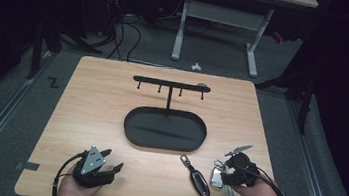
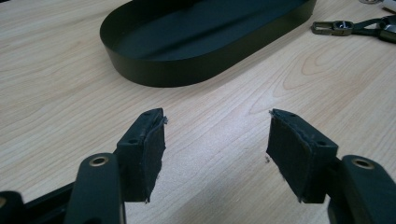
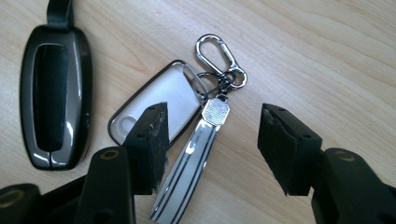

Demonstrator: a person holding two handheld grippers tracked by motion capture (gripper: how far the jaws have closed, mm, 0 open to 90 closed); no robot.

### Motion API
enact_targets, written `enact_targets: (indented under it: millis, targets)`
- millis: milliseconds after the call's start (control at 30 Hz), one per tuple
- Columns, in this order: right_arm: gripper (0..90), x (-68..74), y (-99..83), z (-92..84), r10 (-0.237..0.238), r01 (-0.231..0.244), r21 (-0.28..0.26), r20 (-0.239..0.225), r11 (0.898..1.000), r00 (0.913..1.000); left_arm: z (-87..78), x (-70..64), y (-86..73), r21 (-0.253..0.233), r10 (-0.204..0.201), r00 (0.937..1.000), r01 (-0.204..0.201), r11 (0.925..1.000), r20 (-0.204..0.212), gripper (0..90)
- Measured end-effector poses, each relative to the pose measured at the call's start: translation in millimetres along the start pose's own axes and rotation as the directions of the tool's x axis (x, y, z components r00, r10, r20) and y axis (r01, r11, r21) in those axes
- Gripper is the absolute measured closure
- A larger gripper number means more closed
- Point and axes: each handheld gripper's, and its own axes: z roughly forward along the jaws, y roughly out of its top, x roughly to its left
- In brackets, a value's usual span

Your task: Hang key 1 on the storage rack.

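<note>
A black stand with an oval tray and a hook bar sits mid-table. A black key fob on a short strap lies in front of it, to the right. Beside that lies a white key fob with a silver carabiner and a striped strap. My right gripper hovers open over this white set, the strap lying below the gap, its pads touching nothing. My left gripper rests open near the front left, nothing between its jaws, facing the tray wall.
The black fob lies just left of the white one in the right gripper view; its metal clasp shows past the tray. Bare wood surrounds the tray. Beyond the table's far edge stand a white desk frame and floor cables.
</note>
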Motion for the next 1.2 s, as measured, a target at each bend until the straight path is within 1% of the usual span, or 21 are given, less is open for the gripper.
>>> enact_targets:
  millis: [33, 133, 167, 200, 233, 300, 333, 400, 500, 533, 600, 633, 733, 867, 900, 1033, 1067, 1100, 1133, 1167, 1200]
  targets:
    - [43.0, 1.0, 2.9, -0.2, -0.001, 0.001, 0.013, -0.015, 1.000, 0.9999, -0.1, -0.2, 0.1, -0.001, 0.001, 1.0000, -0.001, 1.0000, 0.000, 37.1]
    - [42.4, 0.7, 5.1, -0.6, 0.001, 0.000, 0.026, -0.025, 1.000, 0.9997, 0.3, 0.2, 0.3, 0.001, -0.003, 1.0000, 0.003, 1.0000, 0.007, 36.9]
    - [42.2, -0.4, 7.1, -0.8, 0.000, 0.002, 0.045, -0.035, 0.999, 0.9994, 0.6, 0.2, 0.5, 0.000, -0.005, 0.9999, 0.005, 1.0000, 0.011, 36.7]
    - [42.2, -0.4, 7.1, -0.8, 0.000, 0.002, 0.045, -0.035, 0.999, 0.9994, 0.6, 0.2, 0.5, 0.000, -0.005, 0.9999, 0.005, 1.0000, 0.011, 36.6]
    - [41.1, -3.4, 8.3, -0.6, 0.021, -0.017, 0.067, -0.057, 0.998, 0.9982, 0.9, 0.1, 0.6, 0.002, -0.003, 0.9999, 0.003, 1.0000, 0.016, 36.4]
    - [40.4, -6.4, 9.4, -1.1, 0.043, -0.036, 0.086, -0.081, 0.996, 0.9958, 2.1, -0.9, 1.0, 0.001, -0.001, 0.9998, 0.001, 1.0000, 0.019, 36.2]
    - [40.4, -6.4, 9.4, -1.1, 0.043, -0.036, 0.086, -0.081, 0.996, 0.9958, 2.1, -0.9, 1.0, 0.001, -0.001, 0.9998, 0.001, 1.0000, 0.019, 35.8]
    - [40.4, -8.6, 11.1, -2.5, 0.046, -0.038, 0.108, -0.074, 0.993, 0.9962, 3.0, -1.4, 1.4, 0.003, 0.002, 0.9998, -0.002, 1.0000, 0.021, 35.5]
    - [40.0, -8.0, 15.8, -6.8, 0.033, -0.024, 0.129, -0.072, 0.991, 0.9969, 4.6, -2.7, 2.4, 0.006, 0.014, 0.9996, -0.014, 0.9999, 0.024, 34.9]
    - [39.4, -6.9, 17.3, -7.8, 0.025, -0.014, 0.130, -0.076, 0.991, 0.9968, 5.2, -3.2, 2.6, 0.006, 0.016, 0.9996, -0.016, 0.9999, 0.024, 34.7]
    - [37.8, -3.3, 20.1, -9.1, -0.010, 0.019, 0.125, -0.071, 0.992, 0.9974, 5.9, -3.4, 3.4, 0.017, 0.014, 0.9995, -0.015, 0.9998, 0.030, 34.7]
    - [37.8, -3.3, 20.1, -9.1, -0.010, 0.019, 0.125, -0.071, 0.992, 0.9974, 5.9, -3.4, 3.4, 0.017, 0.014, 0.9995, -0.015, 0.9998, 0.030, 34.7]
    - [37.1, 3.4, 25.1, -9.0, -0.045, 0.053, 0.124, -0.072, 0.991, 0.9964, 6.3, -4.4, 3.8, 0.014, 0.014, 0.9988, -0.015, 0.9998, 0.047, 34.5]
    - [36.8, 12.2, 31.8, -7.8, -0.078, 0.088, 0.129, -0.076, 0.988, 0.9941, 6.5, -6.0, 4.4, 0.007, 0.030, 0.9981, -0.031, 0.9995, 0.054, 34.4]
    - [36.8, 14.4, 33.9, -7.8, -0.093, 0.102, 0.122, -0.078, 0.987, 0.9926, 6.7, -6.2, 4.5, 0.008, 0.035, 0.9979, -0.035, 0.9994, 0.054, 34.2]
    - [36.8, 22.9, 41.2, -6.3, -0.116, 0.125, 0.099, -0.095, 0.987, 0.9887, 7.8, -5.8, 3.6, 0.013, 0.033, 0.9980, -0.034, 0.9993, 0.054, 33.0]
    - [36.8, 24.9, 42.9, -5.1, -0.123, 0.133, 0.099, -0.096, 0.986, 0.9877, 7.4, -5.7, 3.4, 0.016, 0.039, 0.9980, -0.040, 0.9991, 0.049, 32.6]
    - [36.7, 29.9, 46.5, -3.2, -0.113, 0.124, 0.106, -0.102, 0.987, 0.9883, 6.5, -4.8, 2.9, 0.019, 0.040, 0.9980, -0.041, 0.9990, 0.049, 32.5]
    - [36.6, 31.0, 48.2, -2.0, -0.124, 0.135, 0.101, -0.107, 0.986, 0.9865, 6.0, -4.2, 2.6, 0.016, 0.037, 0.9982, -0.038, 0.9991, 0.047, 32.5]
    - [36.6, 31.0, 48.2, -2.0, -0.124, 0.135, 0.101, -0.107, 0.986, 0.9865, 6.0, -4.2, 2.6, 0.016, 0.037, 0.9982, -0.038, 0.9991, 0.047, 32.5]
    - [36.6, 32.8, 50.6, -0.5, -0.137, 0.148, 0.098, -0.112, 0.984, 0.9842, 5.4, -3.5, 2.6, 0.011, 0.032, 0.9984, -0.033, 0.9994, 0.046, 32.5]
